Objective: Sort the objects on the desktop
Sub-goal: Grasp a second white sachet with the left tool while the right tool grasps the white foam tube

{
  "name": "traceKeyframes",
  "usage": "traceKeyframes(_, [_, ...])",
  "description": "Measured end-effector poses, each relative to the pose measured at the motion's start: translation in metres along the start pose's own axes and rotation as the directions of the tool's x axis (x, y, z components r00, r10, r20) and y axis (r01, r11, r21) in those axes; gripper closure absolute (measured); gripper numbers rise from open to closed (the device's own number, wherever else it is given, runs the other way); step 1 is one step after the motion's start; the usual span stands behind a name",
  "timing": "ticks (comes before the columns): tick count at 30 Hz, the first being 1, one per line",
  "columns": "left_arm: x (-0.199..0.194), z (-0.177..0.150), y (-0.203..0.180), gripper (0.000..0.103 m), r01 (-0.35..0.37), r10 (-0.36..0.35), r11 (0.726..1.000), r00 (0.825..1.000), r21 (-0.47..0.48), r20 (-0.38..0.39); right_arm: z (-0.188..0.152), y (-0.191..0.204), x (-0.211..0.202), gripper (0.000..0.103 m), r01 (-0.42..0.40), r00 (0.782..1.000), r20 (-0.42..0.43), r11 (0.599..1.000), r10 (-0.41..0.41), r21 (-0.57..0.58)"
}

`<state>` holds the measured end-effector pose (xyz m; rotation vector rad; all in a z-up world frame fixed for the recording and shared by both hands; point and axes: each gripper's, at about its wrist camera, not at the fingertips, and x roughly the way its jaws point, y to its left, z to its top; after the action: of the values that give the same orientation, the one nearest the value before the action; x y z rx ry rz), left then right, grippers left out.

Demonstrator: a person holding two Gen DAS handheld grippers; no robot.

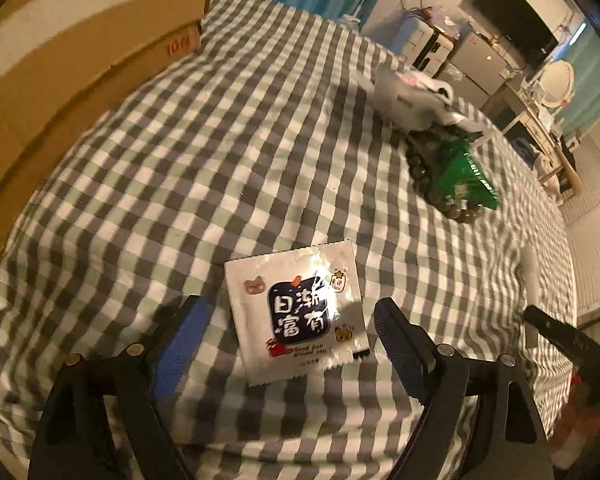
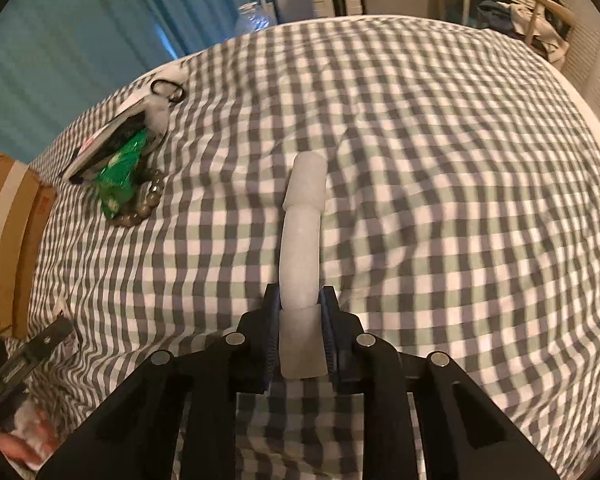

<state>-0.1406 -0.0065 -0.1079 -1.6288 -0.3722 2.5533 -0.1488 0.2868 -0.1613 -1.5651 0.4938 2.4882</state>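
Low in the left wrist view, the left gripper stands wide with a white packet flat between its fingers, not pinched. Low in the other view the right gripper squeezes a white tube. Up left lies a pile — green bag, beads. The flat packet could slip out — it is so thin.

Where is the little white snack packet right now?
In the left wrist view, the white packet lies flat on the checked cloth, between the open left gripper fingers.
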Motion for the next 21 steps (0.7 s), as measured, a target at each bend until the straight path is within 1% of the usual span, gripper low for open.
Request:
traceKeyframes(2, [0.005,0.001,-0.006,0.016,-0.035,0.036,0.999,0.999,0.041,-0.021,-0.001,0.002,0.005,0.084,-0.002,1.0,-0.006,1.0,0.002,-0.008])
traceKeyframes(3, [0.004,0.001,-0.009,0.032,-0.045,0.046,0.997,0.999,0.063,-0.017,-0.001,0.004,0.007,0.084,-0.009,1.0,-0.005,1.0,0.009,-0.006])
traceKeyframes(4, [0.001,0.001,-0.011,0.057,-0.055,0.056,0.995,0.998,0.083,-0.003,0.0,0.004,0.009,0.084,-0.015,1.0,-0.004,1.0,0.015,-0.002])
traceKeyframes(5, [-0.002,0.001,-0.01,0.066,-0.047,0.047,0.995,0.999,0.086,0.0,0.001,0.005,0.009,0.084,-0.019,1.0,-0.006,1.0,0.019,-0.001])
traceKeyframes(6, [-0.005,0.001,-0.008,0.079,-0.023,0.024,0.997,1.0,0.077,-0.003,-0.001,0.006,0.009,0.084,-0.02,1.0,-0.006,1.0,0.02,-0.001])
traceKeyframes(7, [-0.008,0.002,-0.004,0.083,0.008,-0.007,0.998,1.0,0.06,-0.008,0.0,0.008,0.01,0.084,-0.02,1.0,-0.006,1.0,0.02,-0.002])
traceKeyframes(8, [-0.011,0.002,-0.001,0.083,0.019,-0.018,0.998,1.0,0.054,-0.007,0.0,0.009,0.01,0.084,-0.023,1.0,-0.005,1.0,0.023,-0.002])
traceKeyframes(11, [-0.02,-0.001,0.003,0.088,0.024,-0.024,0.998,1.0,0.055,-0.006,0.002,0.017,0.008,0.084,-0.04,0.999,0.004,0.999,0.04,-0.006])
traceKeyframes(12, [-0.022,-0.003,0.004,0.091,0.035,-0.034,0.998,0.999,0.057,-0.009,0.001,0.018,0.005,0.084,-0.043,0.999,0.008,0.999,0.043,-0.009])
traceKeyframes(14, [-0.028,-0.01,0.002,0.092,0.044,-0.044,0.997,0.999,0.062,-0.002,-0.006,0.017,-0.006,0.084,-0.05,0.999,0.012,0.999,0.05,-0.005])
traceKeyframes(16, [-0.036,-0.016,-0.005,0.093,0.039,-0.04,0.996,0.999,0.082,0.016,-0.009,0.019,-0.01,0.084,-0.056,0.998,0.012,0.998,0.057,-0.004])
traceKeyframes(18, [-0.04,-0.023,-0.012,0.093,0.053,-0.055,0.994,0.998,0.101,0.015,-0.011,0.018,-0.014,0.084,-0.06,0.998,0.013,0.998,0.06,-0.001])
traceKeyframes(20, [-0.042,-0.024,-0.018,0.093,0.038,-0.041,0.991,0.999,0.129,0.024,-0.013,0.017,-0.02,0.084,-0.09,0.996,0.018,0.996,0.09,0.019])
traceKeyframes(21, [-0.043,-0.023,-0.022,0.093,0.043,-0.046,0.989,0.999,0.138,0.025,-0.014,0.017,-0.023,0.084,-0.098,0.995,0.02,0.995,0.097,0.021])
